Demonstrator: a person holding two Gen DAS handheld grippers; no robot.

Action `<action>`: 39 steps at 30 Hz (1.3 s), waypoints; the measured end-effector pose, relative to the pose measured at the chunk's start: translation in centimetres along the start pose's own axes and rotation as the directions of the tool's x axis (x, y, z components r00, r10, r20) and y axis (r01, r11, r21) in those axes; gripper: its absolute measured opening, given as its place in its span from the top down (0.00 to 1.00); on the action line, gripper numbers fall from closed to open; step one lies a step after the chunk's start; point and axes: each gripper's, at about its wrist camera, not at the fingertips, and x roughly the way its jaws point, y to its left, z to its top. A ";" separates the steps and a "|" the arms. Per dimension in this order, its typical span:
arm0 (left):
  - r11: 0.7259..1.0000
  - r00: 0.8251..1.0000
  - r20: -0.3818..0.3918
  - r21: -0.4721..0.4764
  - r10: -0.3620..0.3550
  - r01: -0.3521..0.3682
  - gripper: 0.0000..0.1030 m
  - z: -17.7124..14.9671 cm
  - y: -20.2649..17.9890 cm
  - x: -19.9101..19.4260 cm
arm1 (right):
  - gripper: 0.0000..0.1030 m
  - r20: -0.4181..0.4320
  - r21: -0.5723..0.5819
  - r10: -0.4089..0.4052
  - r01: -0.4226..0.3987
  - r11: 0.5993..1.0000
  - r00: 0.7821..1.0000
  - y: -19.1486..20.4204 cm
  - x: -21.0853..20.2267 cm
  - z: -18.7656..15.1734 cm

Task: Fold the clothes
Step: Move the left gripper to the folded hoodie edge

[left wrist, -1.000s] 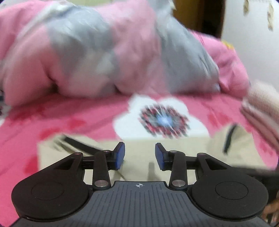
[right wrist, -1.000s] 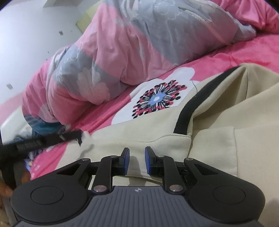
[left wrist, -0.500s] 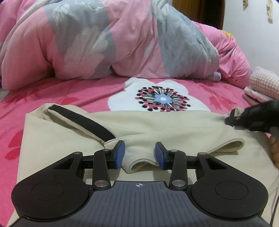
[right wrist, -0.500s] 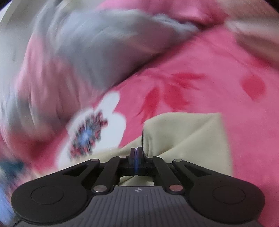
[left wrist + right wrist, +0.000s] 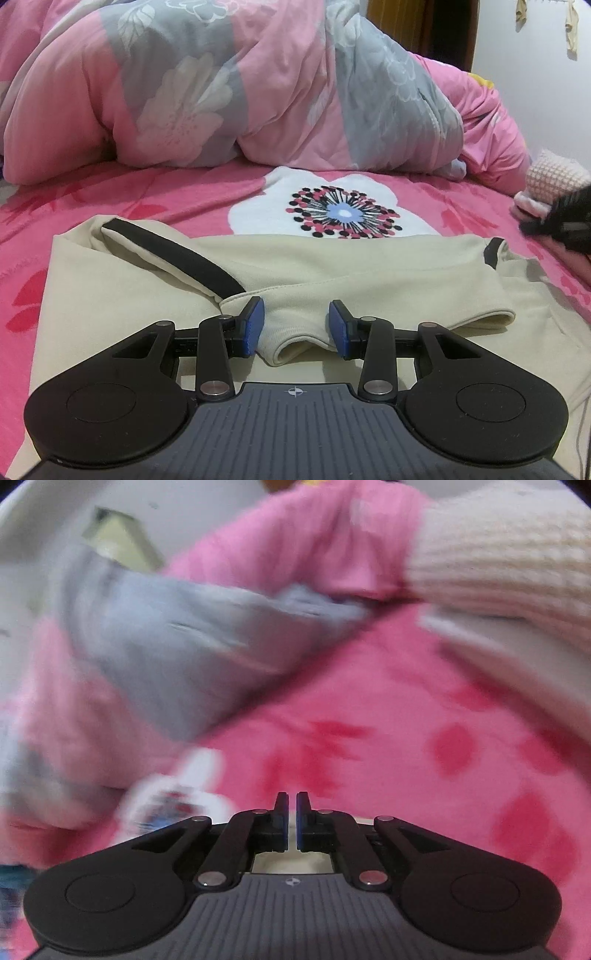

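Note:
A cream garment [image 5: 332, 258] with a black stripe [image 5: 177, 254] lies flat on the pink bedsheet [image 5: 147, 192]. My left gripper [image 5: 294, 328] is open just above it, and a rolled cuff edge [image 5: 291, 347] of the garment bulges between its blue pads without touching them. The right gripper [image 5: 569, 221] shows as a dark blur past the garment's right corner. In the blurred right wrist view, my right gripper [image 5: 292, 819] is shut to a thin slit over pink sheet. A strip of cream cloth [image 5: 291, 860] shows low behind the pads; I cannot tell if it is pinched.
A bunched pink and grey floral quilt [image 5: 221, 92] fills the far side of the bed. A cream knitted item [image 5: 554, 173] lies folded at the right, and looms large in the right wrist view [image 5: 498, 554]. A white wall [image 5: 535, 92] stands behind.
The right gripper has swung right, off the garment's corner and toward the knitted item. The left gripper has settled low, holding open over the cuff edge. The sleeve now lies folded across the garment.

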 end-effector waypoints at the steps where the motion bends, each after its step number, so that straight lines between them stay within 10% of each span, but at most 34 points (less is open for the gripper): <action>1: 1.000 1.000 0.001 -0.002 -0.001 0.001 0.63 0.0 0.0 0.0 | 0.97 -0.004 -0.002 0.003 -0.003 1.000 1.000 0.3 -0.1 -0.2; 13: 0.999 1.000 0.009 -0.032 -0.025 0.025 0.62 0.0 0.5 -0.2 | 0.96 -0.059 -0.028 0.035 -0.036 0.999 0.998 3.4 -1.4 -2.4; 18: 0.999 1.000 0.011 -0.036 -0.028 0.028 0.62 -0.1 0.5 -0.2 | 0.90 -0.105 -0.297 0.231 -0.252 0.921 0.967 11.2 -3.9 -7.7; 21: 0.999 1.000 0.011 -0.037 -0.029 0.030 0.61 -0.2 0.5 -0.3 | 0.91 -0.206 -0.470 0.067 -0.159 0.868 0.976 11.7 -0.1 -13.4; 23: 0.999 0.999 0.010 -0.040 -0.031 0.031 0.61 -0.2 0.5 -0.3 | 0.91 -0.145 -0.511 0.111 -0.171 0.842 0.983 10.4 -0.3 -15.3; 39: 0.940 1.000 -0.021 -0.340 -0.010 0.002 0.55 2.4 6.7 1.2 | 0.91 -0.179 -0.306 0.219 -0.266 0.914 0.959 8.0 -0.2 -13.9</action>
